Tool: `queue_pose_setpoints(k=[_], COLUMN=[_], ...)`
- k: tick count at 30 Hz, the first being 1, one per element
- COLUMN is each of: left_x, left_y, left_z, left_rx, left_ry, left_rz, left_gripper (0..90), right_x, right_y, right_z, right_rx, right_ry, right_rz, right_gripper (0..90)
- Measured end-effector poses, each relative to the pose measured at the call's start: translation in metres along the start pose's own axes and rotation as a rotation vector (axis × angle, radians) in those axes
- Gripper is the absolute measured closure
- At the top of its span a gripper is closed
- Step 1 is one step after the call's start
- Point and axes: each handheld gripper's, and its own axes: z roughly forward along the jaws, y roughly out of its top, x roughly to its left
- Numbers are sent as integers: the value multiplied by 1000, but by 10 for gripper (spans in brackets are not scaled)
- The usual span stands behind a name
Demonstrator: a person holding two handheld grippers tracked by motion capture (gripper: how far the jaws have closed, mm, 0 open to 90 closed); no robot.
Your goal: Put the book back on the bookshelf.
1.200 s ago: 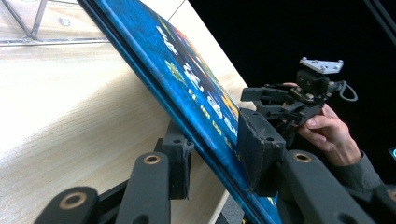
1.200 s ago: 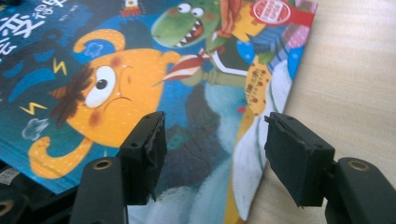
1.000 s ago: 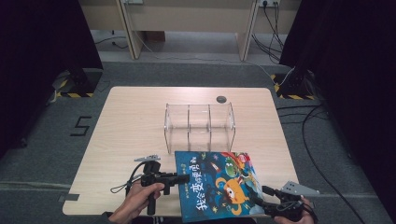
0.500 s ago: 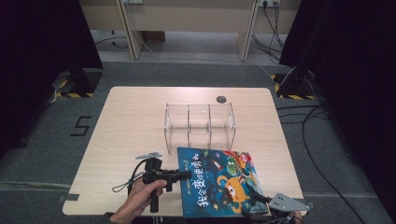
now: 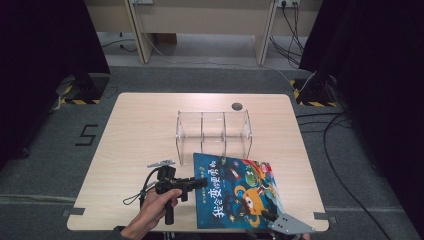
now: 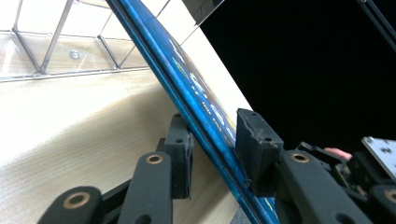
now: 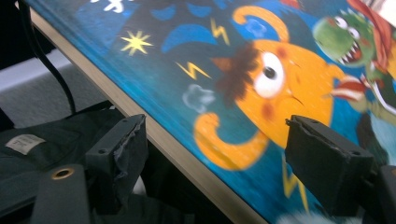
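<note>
Picture book (image 5: 235, 192) sits at the lower middle of the high view, a big blue one with an orange cartoon creature and yellow Chinese lettering on the cover, lying on the pale wooden counter (image 5: 135, 135) with its near end reaching the bottom edge of the counter. Just above it in the frame is a clear plastic rack (image 5: 213, 131) with dividers, standing upright, and the book's top edge looks like it's right up against the rack's front, though I can't tell if they actually touch. Left claw (image 5: 202, 182) comes in from the lower left, held in a hand (image 5: 152, 212), with its tip at the book's left edge. In the left gripper view the book's blue edge (image 6: 187, 100) runs diagonally between the two black jaws, both pads pressed against it, so that claw is clamped on the book, with the rack (image 6: 51, 56) in the upper left behind it. Right claw (image 5: 270, 217) is down at the lower right of the high view with its grey plate poking out past the counter edge. In the right gripper view the cover (image 7: 243, 84) spreads across the frame and the jaws stand wide apart, one under the book's edge and one over the cover, not pinching it. Small dark round thing (image 5: 237, 106) sits on the counter near its far edge, above the rack.
</note>
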Motion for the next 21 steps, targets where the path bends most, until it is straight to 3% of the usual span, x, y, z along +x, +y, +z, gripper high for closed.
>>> queue_pose_setpoints(k=[5, 10, 14, 17, 18, 21], left_x=[-5, -9, -9, -9, -9, -9], left_y=[1, -1, -1, -1, -2, -3], left_z=[0, 0, 1, 1, 1, 2], left_rx=[-11, -21, -21, -16, -17, -16], left_ry=[0, -2, -6, -2, 0, 2], left_rz=[9, 7, -4, 0, -2, 2], left_gripper=[673, 674, 673, 673, 673, 672], right_x=[12, 16, 18, 24, 24, 32], right_y=[4, 7, 10, 14, 14, 18], right_z=[9, 13, 19, 27, 27, 37], right_rx=[10, 4, 3, 11, 11, 30], right_ry=[-47, -53, -106, -144, -144, -200], right_rz=[-44, -83, -109, -169, -169, -229], right_gripper=[184, 156, 146, 147, 147, 120])
